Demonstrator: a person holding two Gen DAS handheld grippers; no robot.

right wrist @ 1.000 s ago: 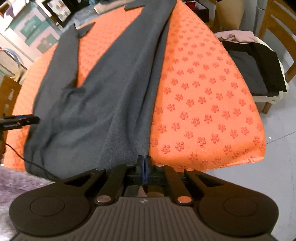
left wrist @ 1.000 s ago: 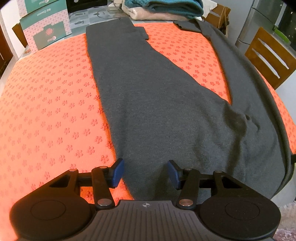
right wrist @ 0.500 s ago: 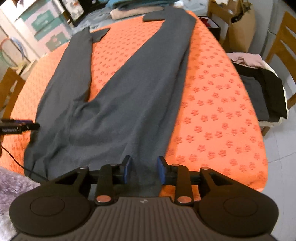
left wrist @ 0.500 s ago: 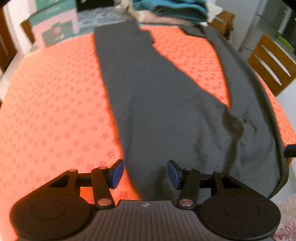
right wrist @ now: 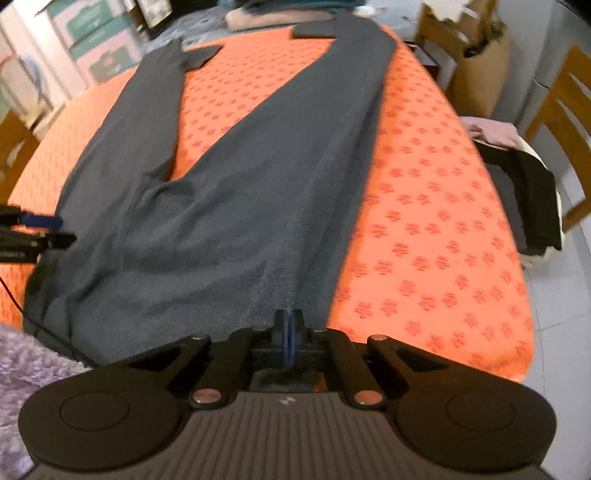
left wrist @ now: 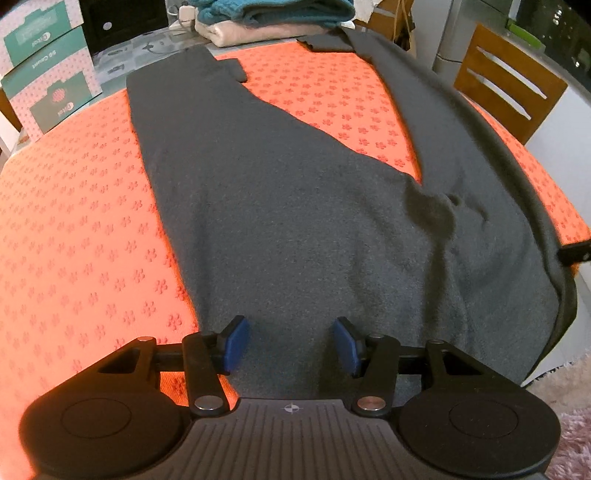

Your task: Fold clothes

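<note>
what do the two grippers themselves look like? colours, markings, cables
Both alike: the left gripper and right gripper have black linkage arms, blue pads on the fingers, copper-coloured pivot pins, two round black discs, and a ribbed grey body with a small crosshair mark at its centre. A thin black cable hangs below the left gripper in the right wrist view. No hands or sleeves visible.

left gripper (left wrist: 290, 345): jaws apart over the waist end of the grey trousers (left wrist: 295, 206) at the near edge | trousers: flat on orange mat (left wrist: 74, 221), legs spread toward far edge | far edge: folded clothes (left wrist: 273, 14) | far-left corner: boxes (left wrist: 48, 74)
</note>
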